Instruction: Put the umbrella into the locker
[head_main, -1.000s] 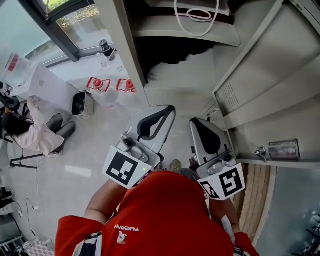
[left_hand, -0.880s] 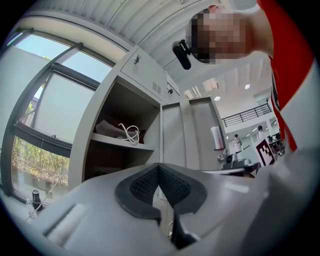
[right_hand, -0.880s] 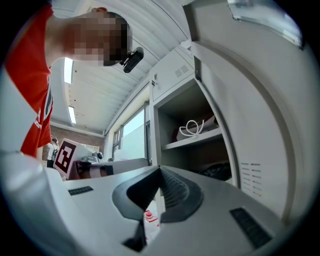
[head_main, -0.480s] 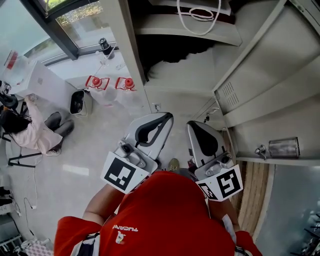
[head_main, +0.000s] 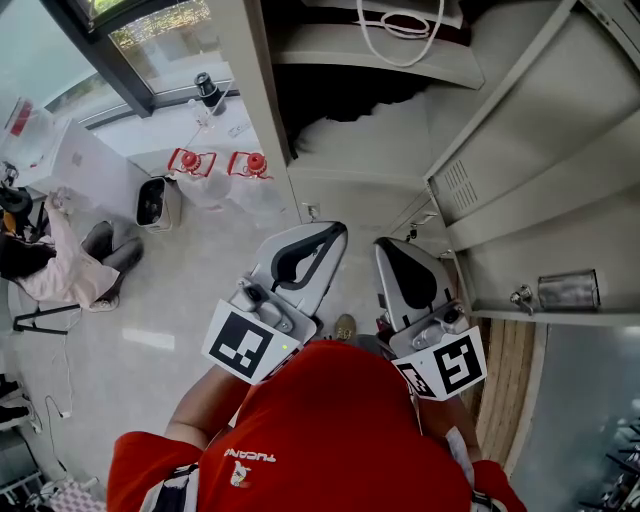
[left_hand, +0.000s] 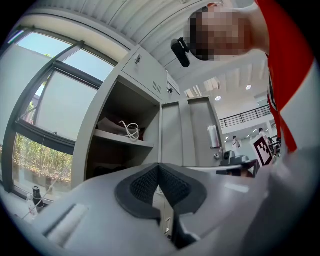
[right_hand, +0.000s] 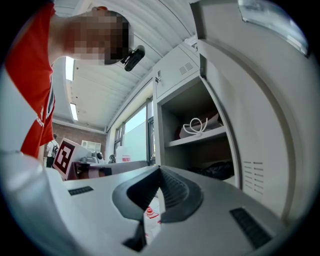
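The grey locker (head_main: 300, 185) stands open in front of me, its door (head_main: 520, 170) swung out to the right. A dark crumpled thing (head_main: 340, 100), possibly the umbrella, lies in the compartment under the shelf (head_main: 370, 65); it also shows in the right gripper view (right_hand: 215, 170). A white cord (head_main: 400, 28) rests on the shelf. My left gripper (head_main: 335, 228) is held level before the opening, shut with nothing in it (left_hand: 159, 166). Beside it my right gripper (head_main: 385, 245) is shut and holds nothing (right_hand: 160, 170).
Red-and-white items (head_main: 215, 163) and a small dark bin (head_main: 153, 203) stand on the floor by the window at the left. A person (head_main: 60, 265) sits at far left. The door's latch (head_main: 520, 298) juts out at the right.
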